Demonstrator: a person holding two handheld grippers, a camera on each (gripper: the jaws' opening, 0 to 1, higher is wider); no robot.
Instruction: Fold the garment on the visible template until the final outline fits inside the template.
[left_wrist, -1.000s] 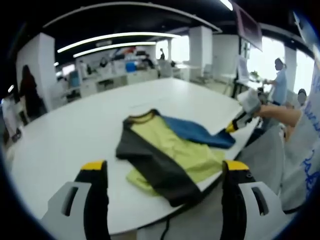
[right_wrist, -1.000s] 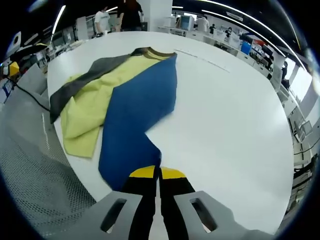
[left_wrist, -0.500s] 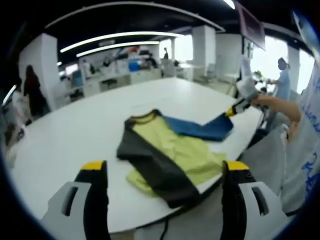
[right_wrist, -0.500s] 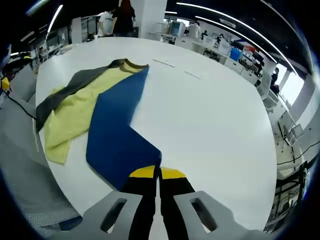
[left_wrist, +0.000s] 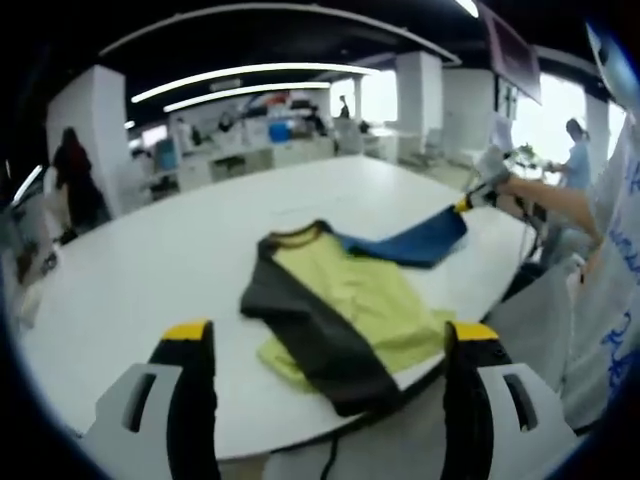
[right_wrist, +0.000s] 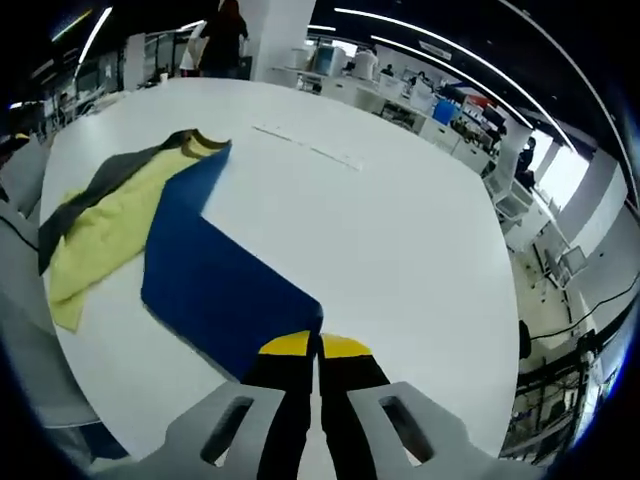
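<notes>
- Nearest, the left gripper (left_wrist: 330, 345) hangs short of the white table's (left_wrist: 130, 290) near edge, its yellow-tipped jaws spread wide with nothing between them.
- Just beyond that edge lies the garment (left_wrist: 345, 300), the landmark for everything else: a yellow-green body, a dark grey side toward the near-left, and a blue side (left_wrist: 410, 240) drawn out to the far-right.
- Judging by how it lies, the fold has barely begun: the cloth is rumpled, one corner sits at or over the table edge, and the blue part is lifted and stretched outward, not laid across the body.
- No template outline can be made out near the garment, so the fit cannot be judged; I reckon most of the folding remains.
- Past the garment's far-right end, the right gripper (right_wrist: 320, 345) is closed tight on the blue cloth's corner, holding it above the table at the end of the person's outstretched forearm (left_wrist: 550, 200).
- Farther off, beyond the garment, stand office desks and a few people.
</notes>
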